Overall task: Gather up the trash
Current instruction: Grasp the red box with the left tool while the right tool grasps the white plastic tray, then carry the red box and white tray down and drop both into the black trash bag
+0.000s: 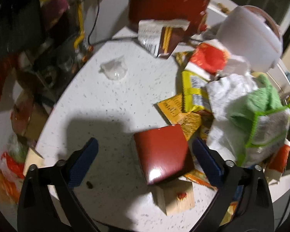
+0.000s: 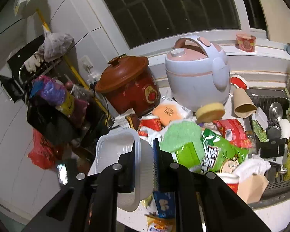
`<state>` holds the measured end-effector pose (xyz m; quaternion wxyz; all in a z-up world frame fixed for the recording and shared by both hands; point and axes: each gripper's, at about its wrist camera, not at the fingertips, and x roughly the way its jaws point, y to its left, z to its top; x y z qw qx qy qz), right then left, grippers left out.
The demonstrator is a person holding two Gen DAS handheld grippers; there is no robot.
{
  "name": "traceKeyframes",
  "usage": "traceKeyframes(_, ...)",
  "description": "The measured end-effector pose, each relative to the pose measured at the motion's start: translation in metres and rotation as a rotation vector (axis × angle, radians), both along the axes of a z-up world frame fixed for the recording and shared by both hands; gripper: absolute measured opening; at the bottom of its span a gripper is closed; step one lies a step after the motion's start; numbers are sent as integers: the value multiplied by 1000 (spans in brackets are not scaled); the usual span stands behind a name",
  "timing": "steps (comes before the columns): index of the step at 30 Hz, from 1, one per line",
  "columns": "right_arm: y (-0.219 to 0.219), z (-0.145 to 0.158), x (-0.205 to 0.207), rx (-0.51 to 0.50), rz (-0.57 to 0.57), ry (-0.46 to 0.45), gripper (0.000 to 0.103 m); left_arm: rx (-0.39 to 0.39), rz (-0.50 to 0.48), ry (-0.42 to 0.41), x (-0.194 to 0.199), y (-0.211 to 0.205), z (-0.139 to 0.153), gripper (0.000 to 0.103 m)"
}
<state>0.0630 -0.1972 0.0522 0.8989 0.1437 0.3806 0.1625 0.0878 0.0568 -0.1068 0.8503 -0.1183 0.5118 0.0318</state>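
Note:
In the left wrist view my left gripper [image 1: 145, 150] is open, its blue pads either side of a glossy dark red box [image 1: 162, 154] that lies on the white speckled counter [image 1: 106, 104]. A small wooden block [image 1: 176, 197] lies just below the box. A crumpled clear plastic scrap [image 1: 114, 69] lies farther off. Yellow and orange snack wrappers [image 1: 191, 94] and a green-edged bag [image 1: 261, 123] pile at the right. In the right wrist view my right gripper [image 2: 145, 158] is shut on the rim of a white plastic food tray [image 2: 116, 150], held above the counter.
A brown-lidded red crock pot [image 2: 129, 85] and a white-pink rice cooker [image 2: 197, 73] stand at the back. A green cloth [image 2: 181, 135], green snack bag [image 2: 218, 150], paper cup [image 2: 241, 104] and sponge [image 2: 210, 112] crowd the counter. A sink [image 2: 270, 112] is at the right, a cluttered rack [image 2: 52, 104] at the left.

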Motion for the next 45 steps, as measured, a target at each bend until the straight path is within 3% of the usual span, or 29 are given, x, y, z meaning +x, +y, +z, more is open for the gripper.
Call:
traceKeyframes(1,0,-2,-3,3,4,2,15,-30,-3,6,2,1,-3,69)
traceKeyframes(2,0,-4,-6,10,7,5,15,-93,-17,5,1,4,-7,60)
traceKeyframes(5,-1,-8,-13,19,9,9,15,-80,-23,-8,-3,3,-6,56)
traceKeyframes(9,2,-9,-24,40,35,6,15,-150,-28,-34,-17,13,1,52)
traceKeyframes(14,28,-10,-55,49,166,7,15,-226,-70,-124,-59,40,43,50)
traceKeyframes(17,54,-22,-77,16,267,38,15,-201,-132,-175,-102,54,64,50)
traceKeyframes(20,90,-64,-108,-56,389,130,15,-173,-186,-153,-146,63,57,50)
traceKeyframes(24,124,-145,-138,-134,460,291,15,-172,-197,-9,-186,73,-3,50)
traceKeyframes(28,142,-255,-158,-220,430,457,15,-182,-194,152,-208,73,-101,49)
traceKeyframes(31,144,-344,-167,-272,366,582,15,-191,-185,281,-214,74,-191,49)
traceKeyframes(35,141,-435,-172,-340,289,673,15,-178,-203,400,-215,73,-289,49)
traceKeyframes(37,140,-459,-171,-364,262,687,16,-142,-200,441,-213,71,-326,50)
traceKeyframes(38,142,-471,-170,-379,251,699,29,-121,-197,460,-211,69,-338,52)
traceKeyframes(39,141,-484,-170,-399,235,720,55,-106,-194,483,-209,68,-351,59)
traceKeyframes(40,139,-491,-170,-427,215,725,63,-99,-190,493,-209,67,-356,69)
traceKeyframes(42,134,-498,-171,-465,193,718,62,-63,-179,502,-206,70,-361,73)
traceKeyframes(45,127,-481,-173,-454,166,706,62,-51,-191,482,-205,68,-350,73)
